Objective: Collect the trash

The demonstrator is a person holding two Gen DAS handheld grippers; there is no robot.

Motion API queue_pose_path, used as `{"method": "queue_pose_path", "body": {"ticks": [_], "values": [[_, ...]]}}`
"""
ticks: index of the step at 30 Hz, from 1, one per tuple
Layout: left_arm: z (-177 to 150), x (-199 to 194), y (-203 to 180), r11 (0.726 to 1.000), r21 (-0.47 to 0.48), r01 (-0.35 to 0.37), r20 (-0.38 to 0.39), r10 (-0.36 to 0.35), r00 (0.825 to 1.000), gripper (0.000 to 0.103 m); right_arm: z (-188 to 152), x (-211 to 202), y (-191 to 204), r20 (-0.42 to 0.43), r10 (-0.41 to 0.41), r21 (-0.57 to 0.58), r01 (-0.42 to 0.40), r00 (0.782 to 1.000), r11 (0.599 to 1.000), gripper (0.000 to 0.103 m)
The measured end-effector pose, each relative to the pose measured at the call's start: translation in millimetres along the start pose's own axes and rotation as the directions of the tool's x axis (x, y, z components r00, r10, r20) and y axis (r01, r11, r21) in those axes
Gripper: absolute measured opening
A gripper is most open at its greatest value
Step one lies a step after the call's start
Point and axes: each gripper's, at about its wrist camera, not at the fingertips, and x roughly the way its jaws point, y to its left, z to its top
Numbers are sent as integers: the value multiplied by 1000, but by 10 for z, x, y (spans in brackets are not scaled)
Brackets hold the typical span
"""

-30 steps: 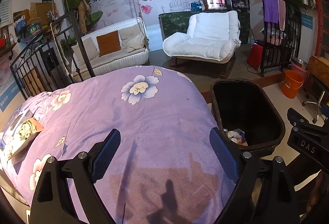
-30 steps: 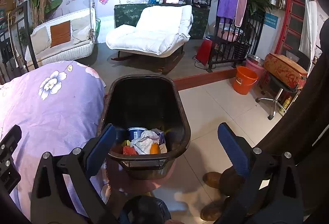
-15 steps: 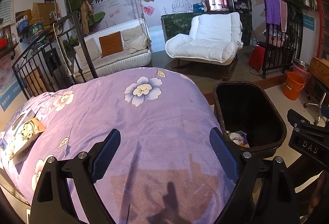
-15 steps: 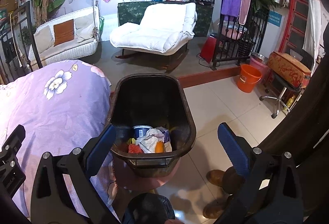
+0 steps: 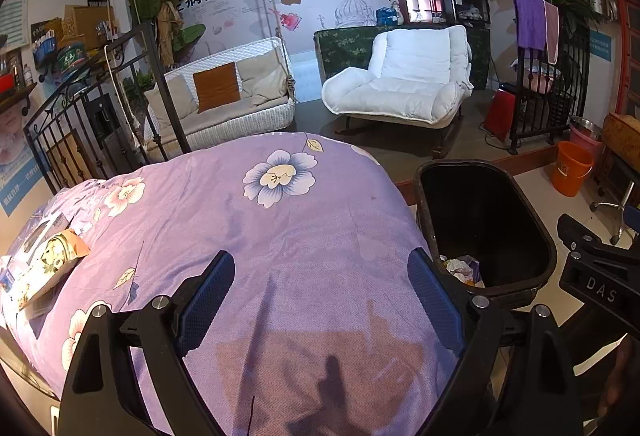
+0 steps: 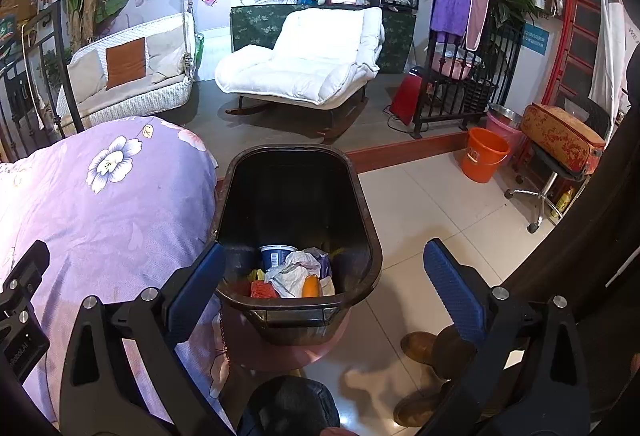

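A black trash bin (image 6: 362,195) stands on the floor beside a bed with a purple flowered cover (image 5: 248,236). At the bin's bottom lies trash (image 6: 294,272): a blue cup, crumpled white paper and orange and red bits. My right gripper (image 6: 320,282) hovers open above the bin's near rim, nothing between its fingers. My left gripper (image 5: 318,294) is open over the bed cover with nothing in it; the bin (image 5: 532,220) is to its right. Some packets and papers (image 5: 38,264) lie at the bed's left edge.
A black metal headboard (image 5: 100,107) stands at the bed's far left. Behind are a white wicker swing seat (image 5: 224,103), a white rocking chair (image 6: 304,71), an orange bucket (image 6: 482,155) and a stool on wheels (image 6: 560,151). A person's brown shoes (image 6: 424,348) are on the tiled floor.
Both views have shifted only slightly; the grippers stay open and nothing was picked up or dropped.
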Motion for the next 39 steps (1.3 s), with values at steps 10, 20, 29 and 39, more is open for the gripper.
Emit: {"method": "queue_pose_path", "body": {"ticks": [10, 20, 29, 39], "values": [[3, -3, 3, 1000, 1, -1, 0, 1, 1000, 88, 8, -26, 20, 3, 10, 0, -10, 1000, 1000, 98], [3, 3, 3, 1000, 1, 1, -1, -1, 1000, 88, 9, -38, 10, 4, 15, -1, -15, 1000, 1000, 98], [20, -42, 17, 1000, -11, 5, -7, -5, 1000, 88, 18, -60, 20, 10, 21, -3, -21, 1000, 1000, 98], [17, 1, 27, 998, -48, 28, -41, -30, 999, 98, 14, -68, 13, 9, 23, -7, -23, 1000, 1000, 98]]}}
